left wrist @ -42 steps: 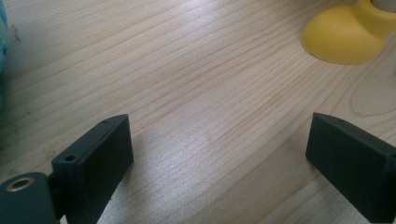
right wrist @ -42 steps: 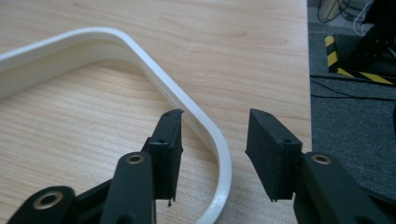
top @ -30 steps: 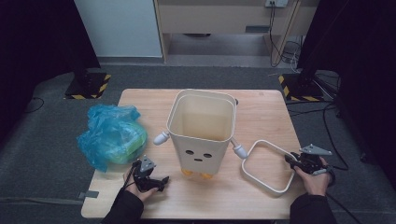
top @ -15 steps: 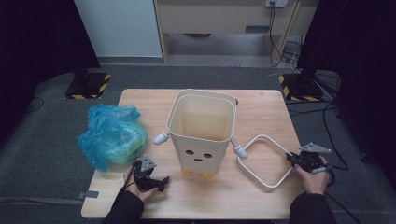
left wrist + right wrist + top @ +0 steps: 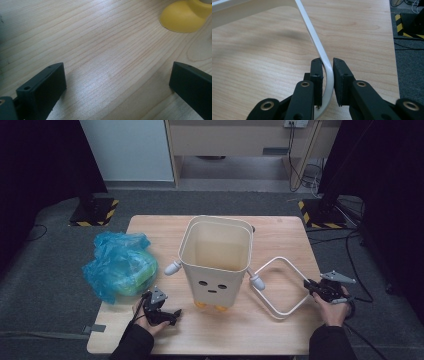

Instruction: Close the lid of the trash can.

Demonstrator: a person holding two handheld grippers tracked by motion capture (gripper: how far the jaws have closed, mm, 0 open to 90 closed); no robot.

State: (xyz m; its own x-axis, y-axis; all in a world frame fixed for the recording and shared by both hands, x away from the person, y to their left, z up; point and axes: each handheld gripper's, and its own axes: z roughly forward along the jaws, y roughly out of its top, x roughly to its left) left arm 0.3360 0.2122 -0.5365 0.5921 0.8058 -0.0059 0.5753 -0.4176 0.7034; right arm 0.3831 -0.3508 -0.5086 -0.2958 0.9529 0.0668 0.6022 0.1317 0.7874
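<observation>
Item: cream bin with a face of two dots and a short line, standing upright at the centre of the high view on the wooden tabletop, on yellow feet, the one nearest the left gripper at the upper right of the left gripper view

Item: white handle, a thin loop hinged at the bin's side knob and swung out toward the lower right of the high view, its far bend low near the tabletop's right edge. In the right gripper view we see the handle run down from the top centre into the jaws

Item: right gripper, lower right of the high view, clenched on the handle's bend; its jaws have just been closing, and both pads press the white strip between them

Item: left gripper, lower left of centre in the high view, released, jaws spread wide over bare wood, nothing between them

Item: blue plastic bag with something green inside, crumpled at the tabletop's left edge, well apart from both grippers
</observation>
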